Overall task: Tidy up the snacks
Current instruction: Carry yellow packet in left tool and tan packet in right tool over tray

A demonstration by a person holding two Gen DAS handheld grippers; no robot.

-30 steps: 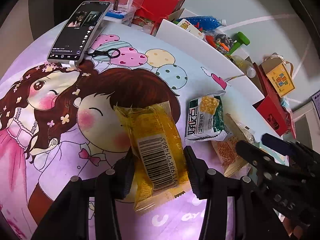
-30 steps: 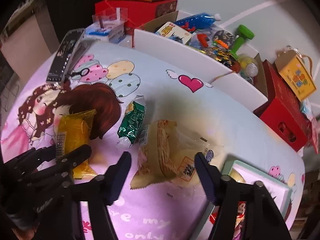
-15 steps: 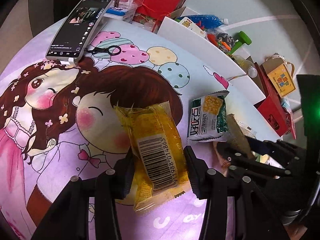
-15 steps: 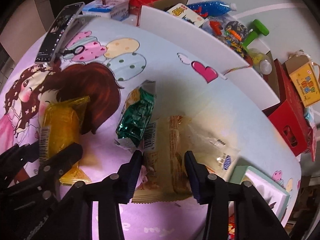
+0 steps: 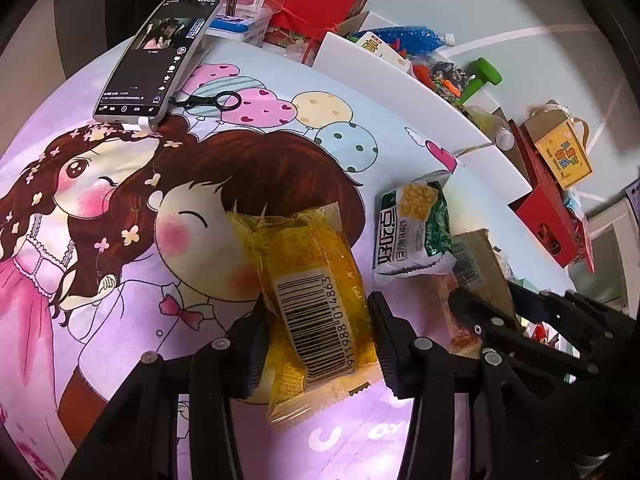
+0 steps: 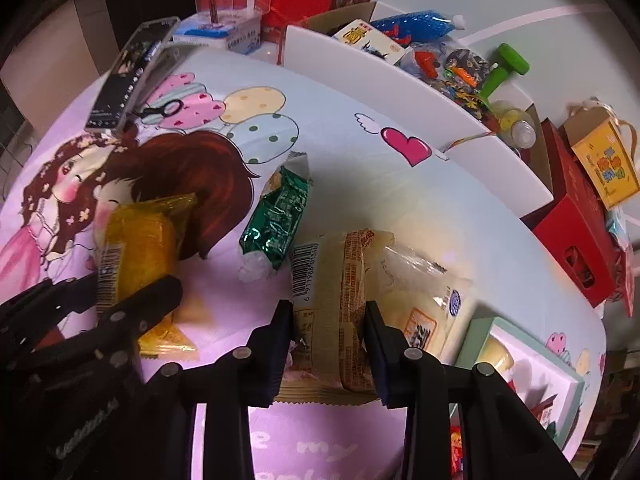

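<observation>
Left wrist view, bench (image 5: 120, 320): cartoon-print cover, snacks laid out for sorting.
Yellow packet (image 5: 308, 292): on bench, left gripper (image 5: 316, 344) fingers clamped on both sides, likely for lifting.
Beige packet (image 6: 344, 312): right gripper (image 6: 326, 344) fingers just closed, pinching it.
Green packet (image 6: 276, 220): loose between them.

Left hand-held gripper (image 5: 316, 332) seemingly clamped; right hand-held gripper (image 6: 328, 344), just closing, pinched.

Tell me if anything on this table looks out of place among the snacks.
A smartphone with its screen lit lies at the far edge of the table, a black key clip beside it; neither is a snack. The green cracker packet lies loose and crumpled between the two gripped packets.
</observation>
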